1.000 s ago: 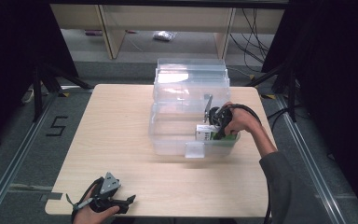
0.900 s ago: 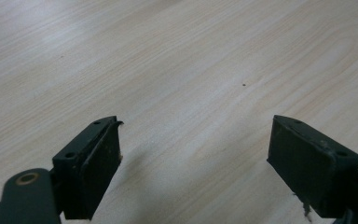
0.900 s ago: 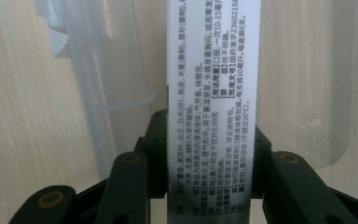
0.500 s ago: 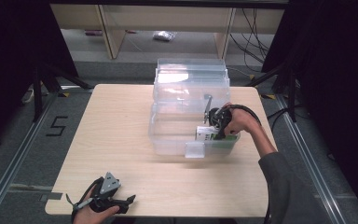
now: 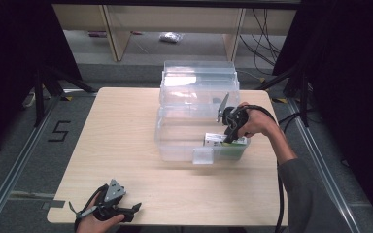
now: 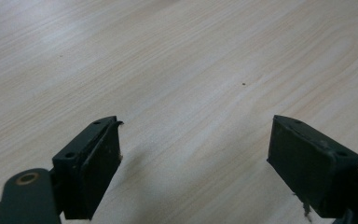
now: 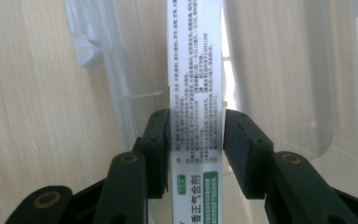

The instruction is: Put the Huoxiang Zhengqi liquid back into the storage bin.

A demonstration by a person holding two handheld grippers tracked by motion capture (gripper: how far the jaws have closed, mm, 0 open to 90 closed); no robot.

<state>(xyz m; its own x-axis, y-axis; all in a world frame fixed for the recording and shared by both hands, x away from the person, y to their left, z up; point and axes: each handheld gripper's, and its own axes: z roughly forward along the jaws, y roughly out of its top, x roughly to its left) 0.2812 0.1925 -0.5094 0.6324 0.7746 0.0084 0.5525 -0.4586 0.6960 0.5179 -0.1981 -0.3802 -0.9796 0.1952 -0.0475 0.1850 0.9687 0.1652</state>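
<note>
Wooden table [image 5: 126,131] bears the wide-open left hand-held gripper [image 6: 193,154]; right hand-held gripper [image 7: 196,140] clamps a white-green box [image 7: 196,79] inside the clear bin [image 5: 184,121].

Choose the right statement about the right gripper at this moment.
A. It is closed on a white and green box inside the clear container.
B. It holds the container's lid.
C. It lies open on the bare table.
A: in the right gripper view, the right gripper has both jaws pressed against the white and green box, inside the clear container.
</note>
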